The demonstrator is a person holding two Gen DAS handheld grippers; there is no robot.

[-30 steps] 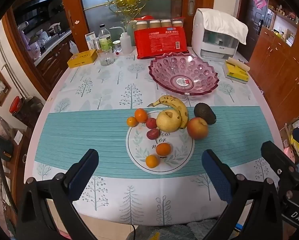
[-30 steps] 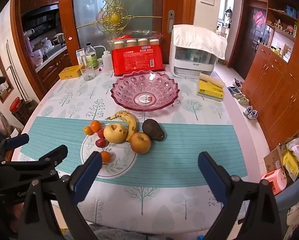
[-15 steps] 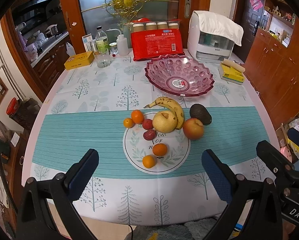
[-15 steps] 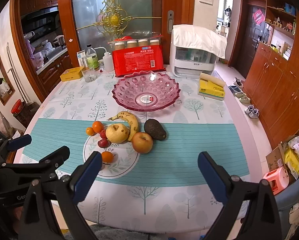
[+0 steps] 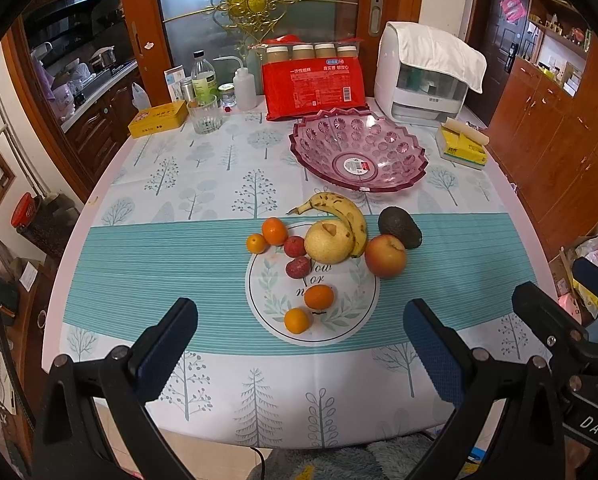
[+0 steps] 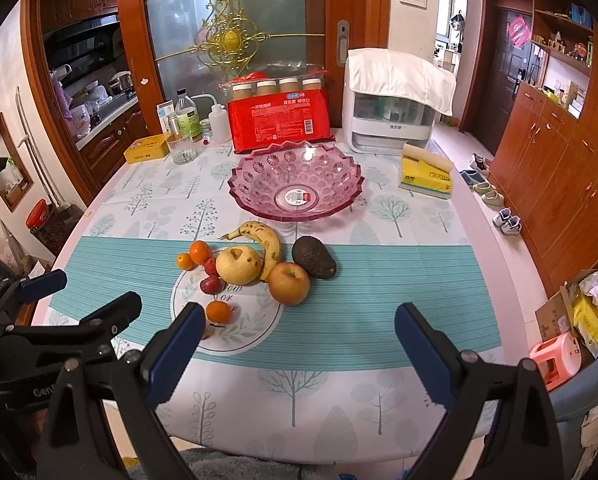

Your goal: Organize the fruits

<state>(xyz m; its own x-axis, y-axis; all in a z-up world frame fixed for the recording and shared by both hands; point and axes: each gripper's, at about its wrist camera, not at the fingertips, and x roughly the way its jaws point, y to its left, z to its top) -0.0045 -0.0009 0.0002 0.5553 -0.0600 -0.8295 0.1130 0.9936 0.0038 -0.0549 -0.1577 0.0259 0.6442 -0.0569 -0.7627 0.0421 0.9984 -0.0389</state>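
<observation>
Both pairs of fingers are standing wide apart, holding nothing: left gripper (image 5: 299,344) is hovering over the near table edge in front of the fruit, right gripper (image 6: 297,346) is hovering beside it, further right. Blue pads (image 5: 433,356) are facing inward on each.

Fruit is sitting in a loose cluster mid-table, on and around a round printed placemat (image 5: 349,320). Pear (image 5: 328,241) is resting at the centre, banana (image 5: 347,212) curving round its far and right side, touching it. Apple (image 5: 385,256) is lying just right of the pear, avocado (image 5: 399,227) just behind the apple. Two small red fruits (image 5: 298,268) are sitting left of the pear, near each other. Two oranges (image 5: 275,231) are lying at the far-left of the cluster, the smaller one just left of the bigger. Two more oranges (image 5: 318,297) are sitting apart from the rest on the near part of the placemat.

Pink glass bowl (image 5: 359,142) is standing empty behind the fruit, a label on its base. Teal striped runner (image 5: 159,264) is crossing the tree-print tablecloth (image 5: 203,172) under the cluster.

Further back: red package (image 5: 315,90), white appliance (image 5: 423,76) with a cloth over it, yellow tissue pack (image 5: 461,148), drinking glass (image 5: 209,114), yellow tin (image 5: 157,119), bottles near it.
</observation>
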